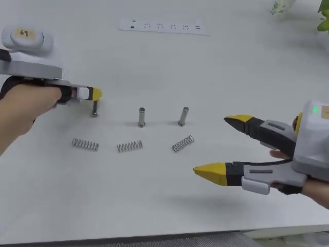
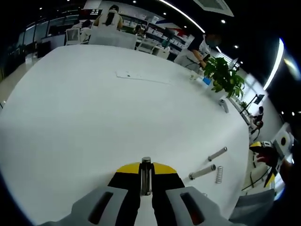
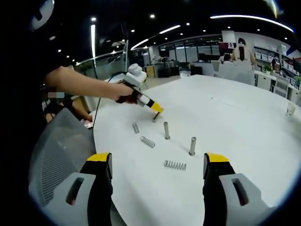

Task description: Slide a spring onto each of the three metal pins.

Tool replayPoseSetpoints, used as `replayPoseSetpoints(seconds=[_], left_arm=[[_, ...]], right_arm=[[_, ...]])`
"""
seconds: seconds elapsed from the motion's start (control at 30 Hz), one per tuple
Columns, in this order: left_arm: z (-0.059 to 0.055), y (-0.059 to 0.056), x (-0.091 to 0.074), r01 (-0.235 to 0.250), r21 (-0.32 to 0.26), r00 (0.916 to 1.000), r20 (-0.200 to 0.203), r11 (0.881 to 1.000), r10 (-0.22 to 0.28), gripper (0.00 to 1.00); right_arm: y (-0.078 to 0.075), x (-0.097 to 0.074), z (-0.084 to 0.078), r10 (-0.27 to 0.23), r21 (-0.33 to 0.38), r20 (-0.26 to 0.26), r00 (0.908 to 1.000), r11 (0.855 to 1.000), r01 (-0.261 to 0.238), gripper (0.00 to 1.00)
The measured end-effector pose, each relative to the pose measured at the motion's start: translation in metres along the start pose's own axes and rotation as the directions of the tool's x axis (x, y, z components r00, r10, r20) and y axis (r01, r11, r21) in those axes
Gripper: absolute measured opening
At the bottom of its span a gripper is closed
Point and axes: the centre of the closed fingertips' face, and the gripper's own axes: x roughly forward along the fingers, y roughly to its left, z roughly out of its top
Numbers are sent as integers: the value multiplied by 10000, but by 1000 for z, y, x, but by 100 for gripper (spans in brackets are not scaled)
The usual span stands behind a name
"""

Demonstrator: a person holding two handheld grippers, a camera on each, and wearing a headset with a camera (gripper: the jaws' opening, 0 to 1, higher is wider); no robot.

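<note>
White counter (image 1: 169, 67) seen from above. Three short metal pins stand upright in a row, and three small coil springs lie on their sides just in front, one near each pin. No pin carries a spring yet.

The yellow-tipped left claw (image 1: 94, 94) is closed on the left pin (image 2: 146, 175), apparently near its top, while the pin's foot rests on the counter. The middle pin (image 1: 142, 117) and right pin (image 1: 183, 116) stand free.

The right claw (image 1: 209, 144) hovers wide open and holds nothing. Its tips point toward the right spring (image 1: 183, 143), near it but not touching. The middle spring (image 1: 129, 146) and left spring (image 1: 85, 144) lie apart from both claws. A white power strip (image 1: 164, 26) lies at the far side of the counter.

The springs look like thin, light wire. They would probably roll at a nudge, squash under a hard pinch, or flick away if caught by the very end. A gentle hold across the coils near one end seems safest, leaving the other open end clear to go over a pin.

The pins look stiff, smooth and narrow-based, so they may tip easily. A steadying hold low on the shaft would leave the top free for the spring.
</note>
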Motion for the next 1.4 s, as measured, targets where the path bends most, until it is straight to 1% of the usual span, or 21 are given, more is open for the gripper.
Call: replayPoseSetpoints(seconds=[0.1,0.2,0.33,0.4,0.43,0.53,0.7,0.8,0.9,0.93,1.03,1.17,1.23,1.33,1.4], left_arm=[[2,-3,-4,88,173,9993,374,9998,-94,0],[2,-4,-6,97,328,9980,625,9994,-117,0],[1,-6,-8,134,515,9970,759,9986,-173,0],[1,-7,-10,28,997,9957,918,9950,-120,0],[1,-7,-11,22,1069,9953,958,9943,-125,0],[0,-7,-12,0,1205,9942,1065,9927,-129,0],[0,-6,-13,26,1235,9923,1224,9923,-178,0],[-1,-6,-13,-4,1457,9904,1367,9893,-198,0],[-1,-8,-14,-19,1921,9882,1508,9814,-276,0],[-2,-8,-14,-79,2125,9879,1533,9771,-253,0],[-3,-9,-14,-59,2304,9873,1560,9731,-310,0],[-5,-11,-16,-51,2730,9856,1637,9620,-413,0],[-7,-11,-17,-113,2949,9838,1744,9555,-422,0],[-9,-11,-18,-100,3102,9823,1808,9506,-487,0],[-10,-13,-19,-59,3319,9811,1843,9433,-587,0]], right_arm=[[1,1,2,34,-74,-3,10000,10000,-34,79],[2,2,3,59,-96,9,10000,9999,-59,79],[4,2,3,108,-143,-31,9999,9998,-109,79],[5,2,2,122,-203,-69,9999,9997,-123,79],[5,2,1,121,-212,-90,9999,9997,-123,79],[6,2,0,129,-279,-163,9998,9995,-134,79],[8,2,0,158,-299,-184,9997,9994,-163,79],[8,2,-1,133,-343,-256,9996,9993,-141,80],[8,2,0,141,-401,-275,9995,9991,-152,80],[8,2,0,132,-415,-276,9995,9990,-143,80],[8,2,1,129,-418,-276,9995,9990,-140,80],[9,3,1,160,-493,-310,9994,9986,-175,80],[10,3,1,164,-561,-338,9993,9983,-183,80],[11,3,0,193,-546,-359,9992,9983,-212,80],[11,3,0,189,-557,-360,9992,9982,-209,80]])
